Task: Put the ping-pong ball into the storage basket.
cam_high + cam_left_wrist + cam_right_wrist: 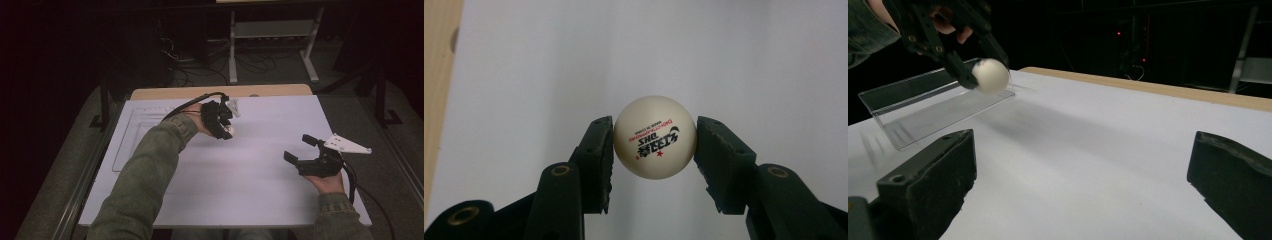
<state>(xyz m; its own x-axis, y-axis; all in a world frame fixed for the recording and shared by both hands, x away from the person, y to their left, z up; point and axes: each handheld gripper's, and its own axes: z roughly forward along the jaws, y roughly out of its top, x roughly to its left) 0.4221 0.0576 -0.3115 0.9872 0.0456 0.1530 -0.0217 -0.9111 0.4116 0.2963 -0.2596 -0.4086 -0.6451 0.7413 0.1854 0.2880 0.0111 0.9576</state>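
A white table-tennis ball [655, 136] with red and black print sits between the two black jaws of my left gripper [655, 145], which is shut on it and held above the white table. From above, the left gripper [223, 129] points down at the table's far middle, the ball [228, 129] at its tips. The right gripper view catches the same ball [991, 75] in the air beside a clear tray. My right gripper [300, 148] rests low at the right side of the table, its jaws wide apart and empty; its pads [930, 175] frame bare table.
A shallow clear plastic tray [131, 142] lies on the left part of the white table top [250, 175], its wall [913, 100] just behind the lifted ball. A wooden edge [220, 92] runs along the far side. Beyond it are a white metal stand [272, 35] and floor cables.
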